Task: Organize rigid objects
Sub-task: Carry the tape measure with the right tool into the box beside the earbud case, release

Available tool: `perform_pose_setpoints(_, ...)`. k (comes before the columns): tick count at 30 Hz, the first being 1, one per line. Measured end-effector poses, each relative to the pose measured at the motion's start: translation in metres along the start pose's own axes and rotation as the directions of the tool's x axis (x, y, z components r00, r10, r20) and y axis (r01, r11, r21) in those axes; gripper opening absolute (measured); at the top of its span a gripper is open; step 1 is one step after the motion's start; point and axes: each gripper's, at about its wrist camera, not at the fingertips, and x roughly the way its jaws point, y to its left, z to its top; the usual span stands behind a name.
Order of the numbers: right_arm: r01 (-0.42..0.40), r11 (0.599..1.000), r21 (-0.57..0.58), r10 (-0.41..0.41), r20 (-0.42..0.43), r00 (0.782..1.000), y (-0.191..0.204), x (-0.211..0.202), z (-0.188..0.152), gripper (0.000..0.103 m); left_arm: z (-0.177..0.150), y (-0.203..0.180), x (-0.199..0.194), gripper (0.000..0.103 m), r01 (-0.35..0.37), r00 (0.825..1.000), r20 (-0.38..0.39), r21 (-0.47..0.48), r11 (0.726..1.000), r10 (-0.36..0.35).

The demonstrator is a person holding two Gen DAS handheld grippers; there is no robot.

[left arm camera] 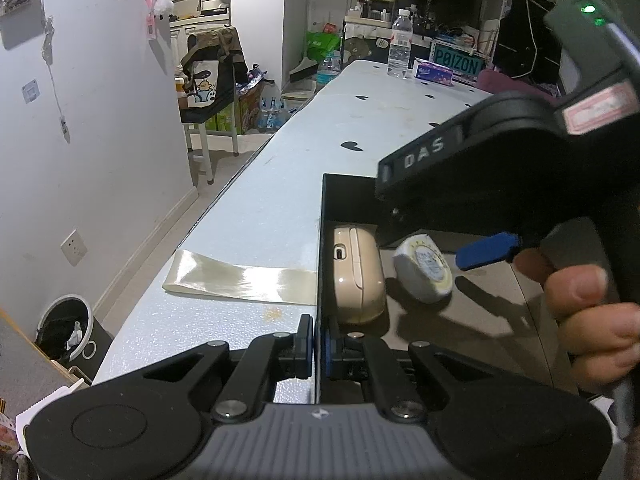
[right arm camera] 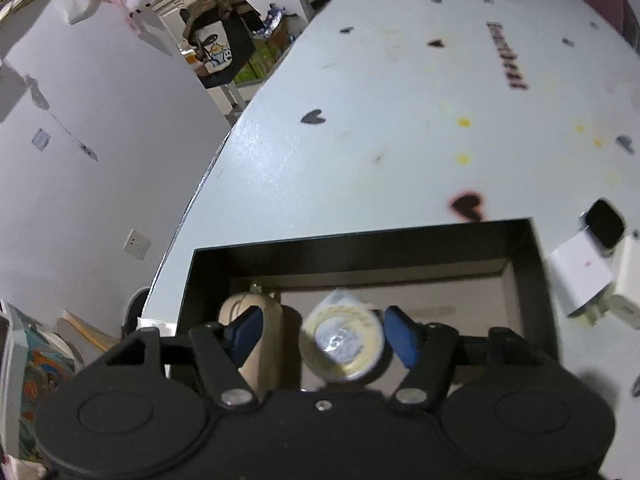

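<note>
We pinch box (left arm camera: 320,240) wall w/ L tongs (left arm camera: 319,344); R tongs (right arm camera: 324,336) spread, tin (right arm camera: 340,344) loose between.

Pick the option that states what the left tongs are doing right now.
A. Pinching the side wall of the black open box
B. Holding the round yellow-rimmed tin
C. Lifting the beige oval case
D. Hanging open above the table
A: the left tongs are shut on the near side wall of the black open box, one pad outside and one inside.
</note>
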Motion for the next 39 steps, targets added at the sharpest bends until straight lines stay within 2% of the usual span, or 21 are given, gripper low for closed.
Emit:
perform_pose_setpoints(7,-0.003,0.999,-0.054,0.004,0.016,1.0,-0.008,-0.025,-0.009,0.067,0.0,-0.002,0.0,0.005,-0.001,1.0,0.0,0.0,1.0,0.001)
perform_pose_setpoints(9,0.015,0.997,-0.074,-0.014,0.021,1.0,-0.008,-0.029,-0.011,0.063,0.0,-0.002,0.0,0.005,-0.002,1.0,0.001,0.001,1.0,0.002)
perform_pose_setpoints(11,0.045,0.993,-0.112,-0.046,-0.003,0.999,-0.007,-0.027,-0.014,0.048,0.0,-0.002,0.0,0.005,-0.002,1.0,0.001,0.0,1.0,0.002)
perform_pose_setpoints(13,0.078,0.982,-0.171,-0.085,-0.031,0.996,-0.005,-0.021,-0.02,0.039,-0.001,0.0,0.0,0.005,0.001,1.0,0.0,-0.003,1.0,-0.001)
perform_pose_setpoints(16,0.124,0.962,-0.243,-0.139,-0.047,0.989,-0.002,-0.008,-0.026,0.034,0.0,0.001,0.0,0.005,0.001,1.0,0.001,-0.002,1.0,-0.001)
perform_pose_setpoints(21,0.098,0.981,-0.168,-0.109,-0.054,0.993,-0.01,0.012,-0.018,0.034,0.0,0.001,0.0,0.005,0.001,1.0,0.001,-0.003,1.0,-0.001)
perform_pose_setpoints(25,0.095,0.984,-0.153,-0.102,-0.037,0.994,-0.011,0.013,-0.015,0.028,0.0,0.001,0.0,0.005,-0.002,1.0,0.003,0.0,1.0,0.002)
perform_pose_setpoints(29,0.075,0.987,-0.144,-0.082,-0.042,0.996,-0.012,0.004,-0.017,0.03,-0.001,0.001,-0.001,0.005,-0.001,1.0,0.003,-0.001,1.0,0.001)
perform_pose_setpoints(33,0.044,0.987,-0.151,-0.045,0.001,0.999,-0.013,-0.024,-0.022,0.036,-0.001,0.001,-0.001,0.005,-0.001,1.0,0.003,0.0,1.0,0.001)
perform_pose_setpoints(39,0.013,0.989,-0.149,0.001,0.092,0.996,-0.018,-0.07,-0.03,0.061,0.0,0.002,-0.001,0.005,0.0,1.0,0.002,-0.003,1.0,0.0)
